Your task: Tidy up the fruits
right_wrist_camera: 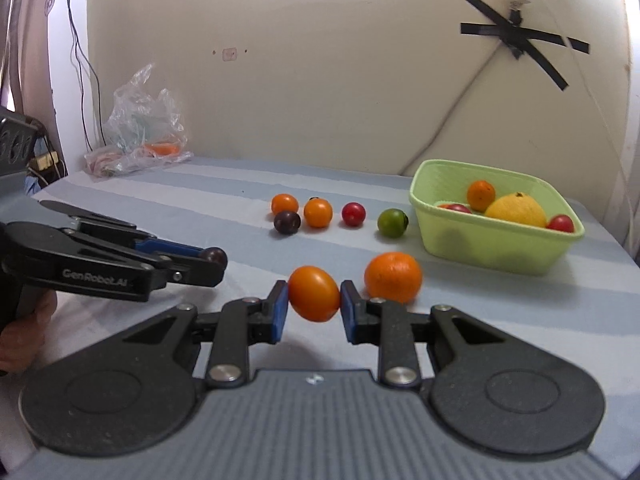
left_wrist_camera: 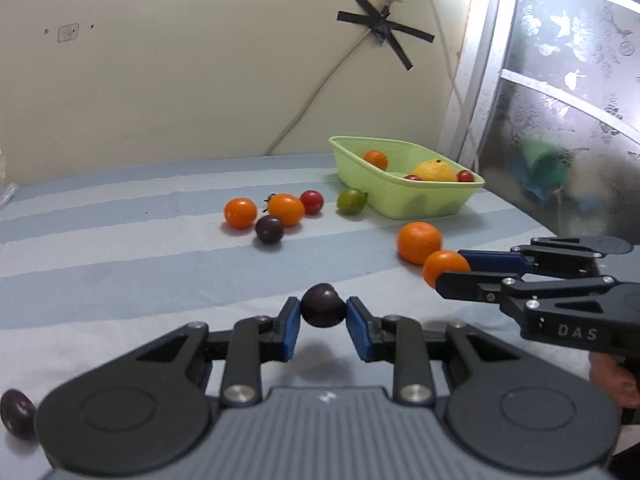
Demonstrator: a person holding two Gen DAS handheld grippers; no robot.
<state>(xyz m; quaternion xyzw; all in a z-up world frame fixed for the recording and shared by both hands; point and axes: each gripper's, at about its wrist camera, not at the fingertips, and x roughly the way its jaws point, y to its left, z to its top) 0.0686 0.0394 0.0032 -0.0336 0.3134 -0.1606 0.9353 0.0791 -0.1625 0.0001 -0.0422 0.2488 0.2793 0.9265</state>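
Your left gripper [left_wrist_camera: 323, 312] is clamped on a small round dark purple fruit [left_wrist_camera: 323, 306], blue pads pressing both its sides, lifted above the blue-and-white striped cloth [left_wrist_camera: 120, 264]. Your right gripper [right_wrist_camera: 314, 300] is closed on a smooth oval orange tomato [right_wrist_camera: 314, 294], also held off the cloth.

From the right wrist view, the pale green rectangular plastic basket [right_wrist_camera: 480, 244] sits at about two o'clock of the held tomato, near the wall. Inside it you have a large yellow citrus fruit [right_wrist_camera: 516, 210] in the middle, a small orange fruit [right_wrist_camera: 481, 195] at its ten o'clock against the far wall, a red cherry tomato [right_wrist_camera: 561, 223] at its three o'clock in the right corner, and another red tomato [right_wrist_camera: 458, 208] at its nine o'clock, partly hidden by the rim.

Outside the basket, a round green tomato [right_wrist_camera: 393, 223] lies just at nine o'clock of it. Further along the same line are a red cherry tomato on the cloth [right_wrist_camera: 353, 214], two orange cherry tomatoes [right_wrist_camera: 318, 212], and a second dark purple fruit [right_wrist_camera: 287, 222]. A dimpled orange mandarin [right_wrist_camera: 393, 277] rests on the cloth just at two o'clock of your right gripper, apart from the basket.

In the left wrist view a third dark purple fruit [left_wrist_camera: 17, 412] lies at eight o'clock, beside the gripper body.

A crumpled clear plastic bag [right_wrist_camera: 140, 128] sits at the far left against the wall.
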